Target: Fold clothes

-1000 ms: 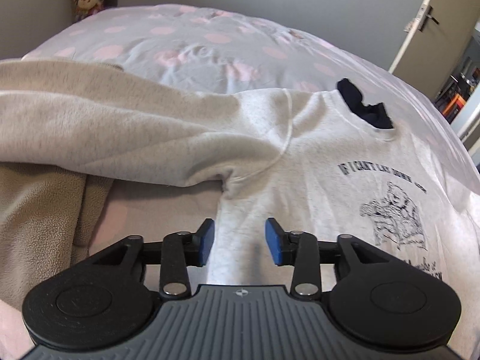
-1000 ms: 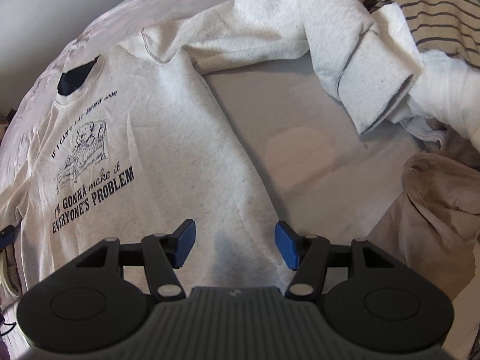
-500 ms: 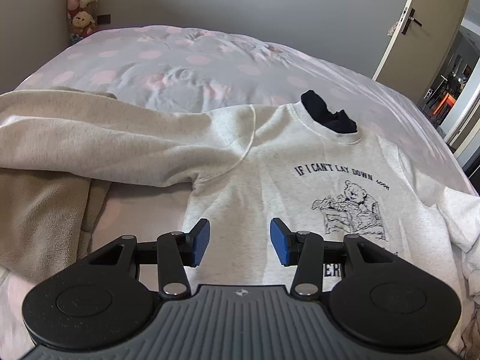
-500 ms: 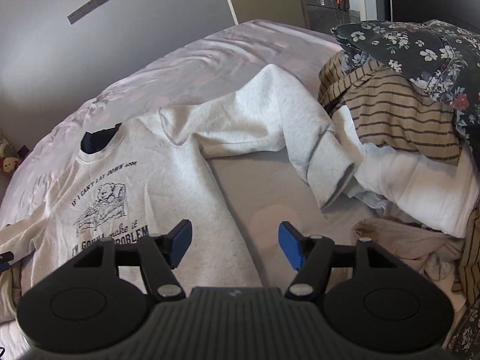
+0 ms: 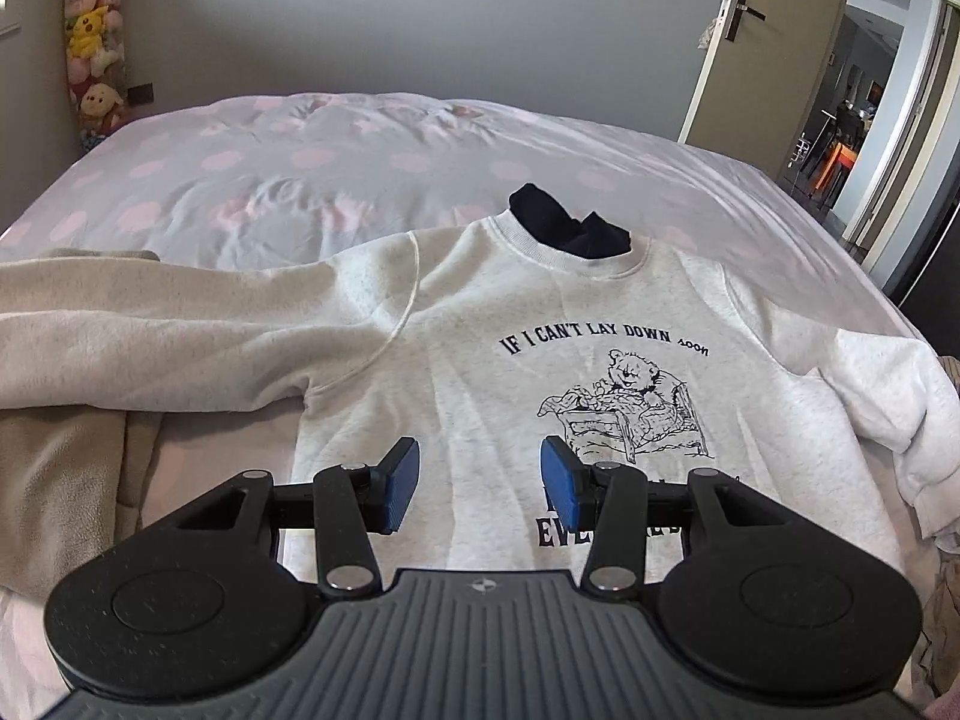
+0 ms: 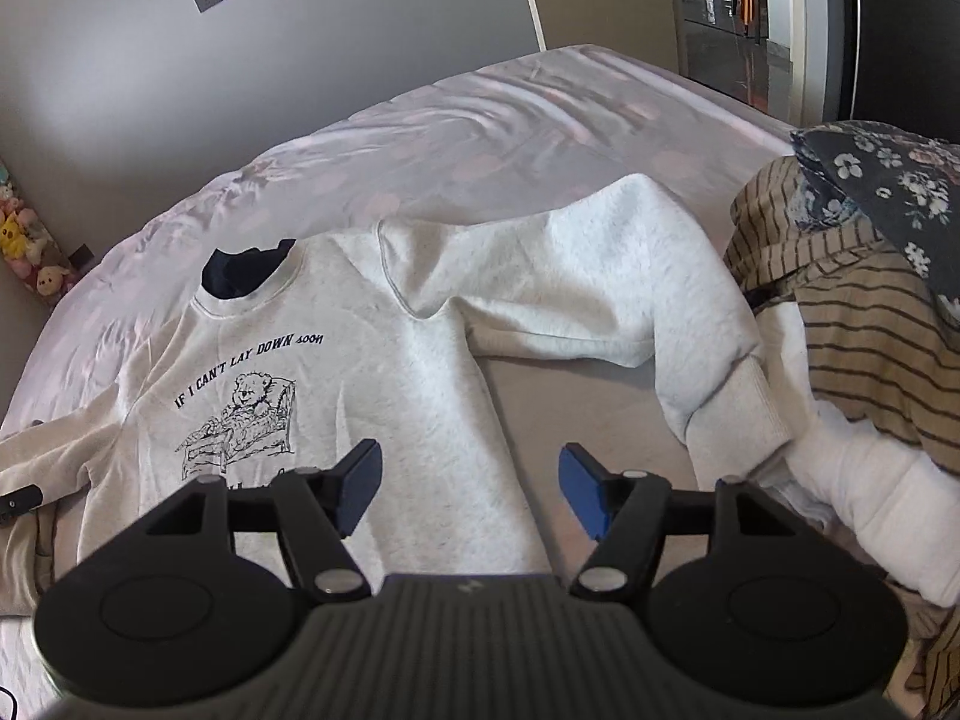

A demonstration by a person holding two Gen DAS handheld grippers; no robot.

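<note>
A pale grey sweatshirt with a bear print and dark lettering lies face up on the bed, flat. One sleeve stretches out to the left. The other sleeve bends toward a pile of clothes. A dark garment pokes out of the collar. My left gripper hovers open above the lower chest, nothing between its blue pads. My right gripper hangs open over the sweatshirt's side edge near the hem, holding nothing.
A heap of clothes sits at the right: a striped tan garment, a dark floral one and a white one. A beige fleece lies at the left. The spotted duvet stretches beyond the collar. An open door stands at the far right.
Both grippers have risen and drawn back from the sweatshirt, so much more of it and the room shows. The right jaws stand slightly wider. The sweatshirt has not moved.
</note>
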